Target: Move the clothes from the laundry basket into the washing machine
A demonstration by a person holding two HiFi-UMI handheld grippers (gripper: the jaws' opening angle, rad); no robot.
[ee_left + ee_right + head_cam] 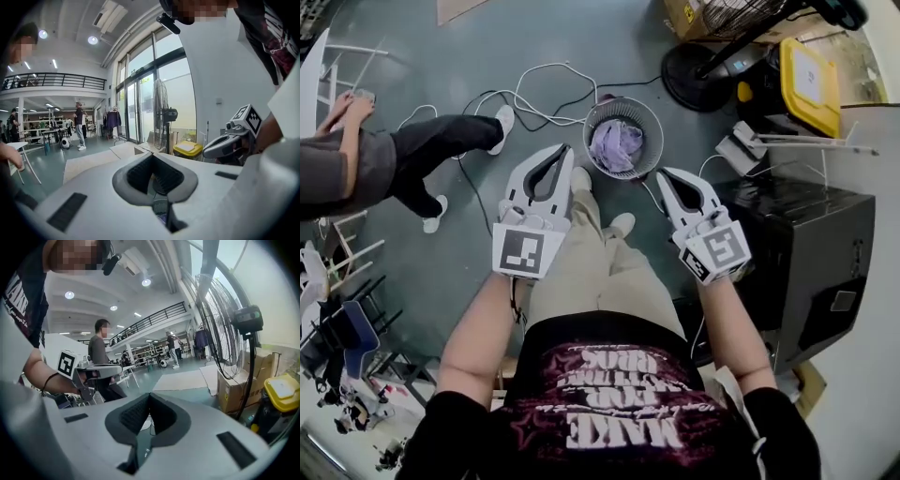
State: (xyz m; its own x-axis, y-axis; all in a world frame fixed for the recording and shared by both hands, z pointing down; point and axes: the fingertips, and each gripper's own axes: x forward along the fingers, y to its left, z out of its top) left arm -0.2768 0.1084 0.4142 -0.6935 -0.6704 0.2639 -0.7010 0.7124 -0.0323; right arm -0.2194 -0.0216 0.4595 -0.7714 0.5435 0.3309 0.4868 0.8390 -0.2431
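Loosely crumpled clothes [616,143] fill round mesh basket [654,127].

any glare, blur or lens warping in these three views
Head view: heavy fisheye curve, laundry basket sharp. Left gripper view: black corners from the round lens, windows washed out pale by daylight. Right gripper view: fan stretched and bent near the rim, ceiling lights bloom a little.

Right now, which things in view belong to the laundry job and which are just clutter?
Job: round grey wire-mesh basket, lavender clothes in it, black boxy machine (likely the washer), left gripper and right gripper, both shut, empty.
Lying about: white floor cables, black pedestal fan, yellow-lidded bin.
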